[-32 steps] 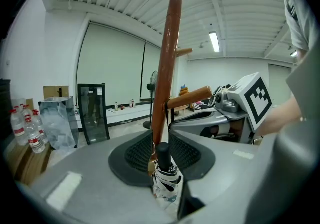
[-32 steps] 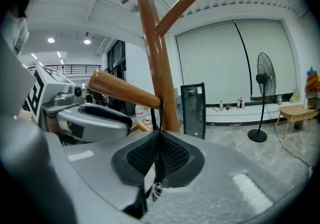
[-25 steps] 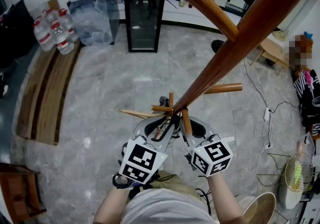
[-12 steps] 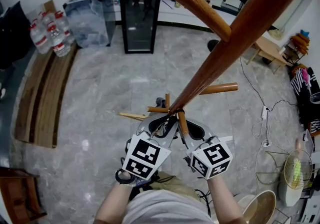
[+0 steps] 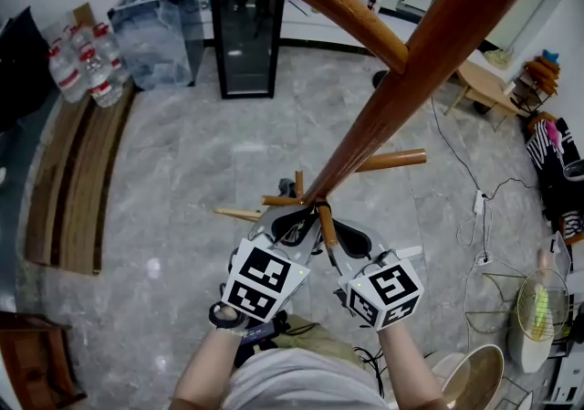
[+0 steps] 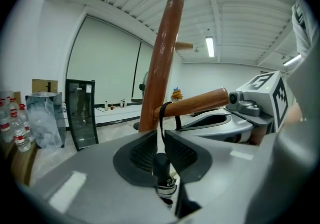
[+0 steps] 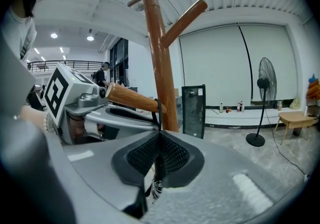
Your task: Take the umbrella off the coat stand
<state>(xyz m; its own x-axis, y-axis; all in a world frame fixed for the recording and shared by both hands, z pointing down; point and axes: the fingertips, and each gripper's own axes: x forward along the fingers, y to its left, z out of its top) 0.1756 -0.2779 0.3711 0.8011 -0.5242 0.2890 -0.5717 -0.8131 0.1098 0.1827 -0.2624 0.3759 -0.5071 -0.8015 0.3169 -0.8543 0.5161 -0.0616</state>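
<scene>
The wooden coat stand (image 5: 401, 79) rises in front of me. A black umbrella hangs by its strap (image 6: 162, 113) from a low peg (image 6: 195, 102). In the left gripper view the black umbrella handle (image 6: 161, 165) sits low between the jaws of my left gripper (image 6: 159, 143), whose pads close round it with a narrow gap above. My right gripper (image 7: 159, 150) is shut on the strap (image 7: 159, 111) just under the same peg (image 7: 132, 99). From the head view, the left gripper (image 5: 294, 233) and the right gripper (image 5: 330, 244) meet at that peg (image 5: 326, 224). The canopy is hidden.
A black glass-door cabinet (image 5: 244, 20) stands at the back, with a clear plastic bin (image 5: 151, 29) and water bottles (image 5: 78, 66) to its left. Wooden planks (image 5: 78, 171) lie on the left floor. Cables (image 5: 479, 207) trail on the right, near a small table (image 5: 484, 84).
Both grippers stay together at the low peg. They and the stand's base have drifted slightly up and left in the head view as the view shifted.
</scene>
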